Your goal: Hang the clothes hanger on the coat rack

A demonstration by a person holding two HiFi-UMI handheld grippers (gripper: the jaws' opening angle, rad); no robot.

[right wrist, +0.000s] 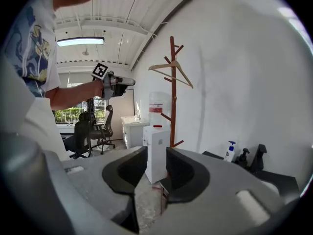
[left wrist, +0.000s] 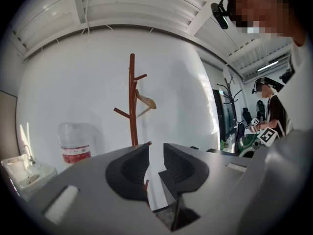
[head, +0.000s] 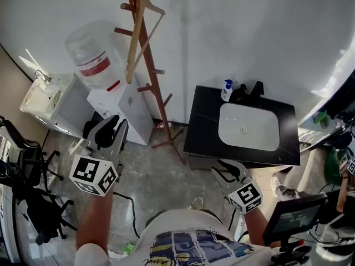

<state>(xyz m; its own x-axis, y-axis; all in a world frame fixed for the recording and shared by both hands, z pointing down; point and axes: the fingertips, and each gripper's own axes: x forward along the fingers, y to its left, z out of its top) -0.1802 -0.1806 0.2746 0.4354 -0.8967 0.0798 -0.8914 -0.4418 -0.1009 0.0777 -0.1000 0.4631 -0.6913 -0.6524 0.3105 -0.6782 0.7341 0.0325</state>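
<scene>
One wooden clothes hanger [head: 133, 43] hangs from an upper peg of the coat rack [head: 157, 93] against the white wall. The left gripper [left wrist: 155, 153] and right gripper [right wrist: 156, 158] sit well apart from it, jaws slightly parted and empty. The hanging step looks complete, so the next move likely calls only for resting both grippers.

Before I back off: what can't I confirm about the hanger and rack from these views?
- Head view: the coat rack top is cut off by the upper edge; the hanger hook is too thin to trace.
- Left gripper view: the rack's foot is mostly hidden behind the left gripper.
- Right gripper view: the rack's foot is mostly hidden behind the right gripper.
</scene>
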